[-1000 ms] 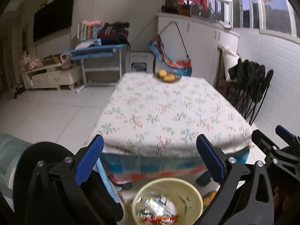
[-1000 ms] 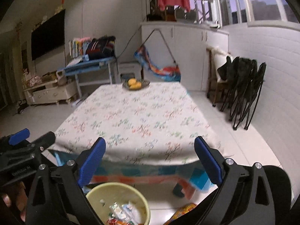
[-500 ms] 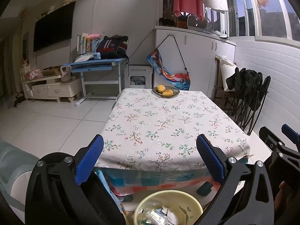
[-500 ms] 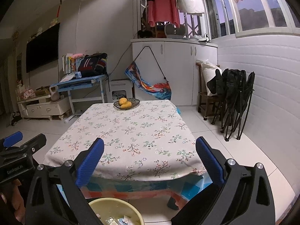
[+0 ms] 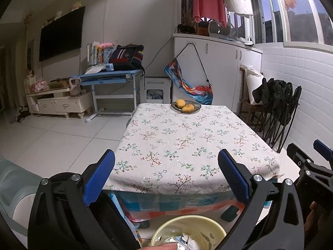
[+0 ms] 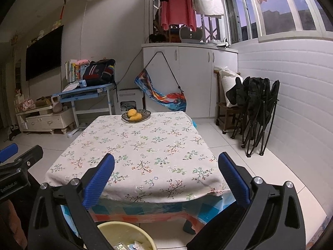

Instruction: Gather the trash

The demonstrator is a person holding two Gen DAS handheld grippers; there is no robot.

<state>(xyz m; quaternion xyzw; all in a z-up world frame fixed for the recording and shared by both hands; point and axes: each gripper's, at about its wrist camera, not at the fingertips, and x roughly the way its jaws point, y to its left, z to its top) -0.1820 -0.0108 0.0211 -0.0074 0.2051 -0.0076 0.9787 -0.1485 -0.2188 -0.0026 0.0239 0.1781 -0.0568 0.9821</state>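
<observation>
A: Status of the left gripper (image 5: 166,167)?

B: Its blue-padded fingers (image 5: 99,177) are spread wide and released. Nothing lies between them and they touch nothing. They are held above the near edge of the table (image 5: 187,145).

A: And the right gripper (image 6: 166,167)?

B: Same condition. The fingers (image 6: 234,179) are fully apart, empty, and clear of the tablecloth. In the left wrist view the right unit appears at the right edge of frame; in the right wrist view the left unit appears at the left edge. The two are side by side, apart from each other.

A: Location of the trash?

B: In the yellow bin (image 5: 188,232), which stands on the floor just in front of the table's near side, below both grippers. Crumpled wrappers (image 5: 179,242) lie inside it: white paper and foil-like pieces. The right wrist view shows the same bin (image 6: 127,236) at bottom left with scraps in it. The remaining contents are cut off by the frame edge.

A: Other containers?

B: A dark shallow dish (image 5: 186,106) sits at the far end of the table and holds two yellow-orange fruits (image 5: 184,105), touching each other.

A: Table surface?

B: A floral tablecloth (image 6: 141,145) covers it, with a checked cloth hanging beneath it at the near side.
</observation>
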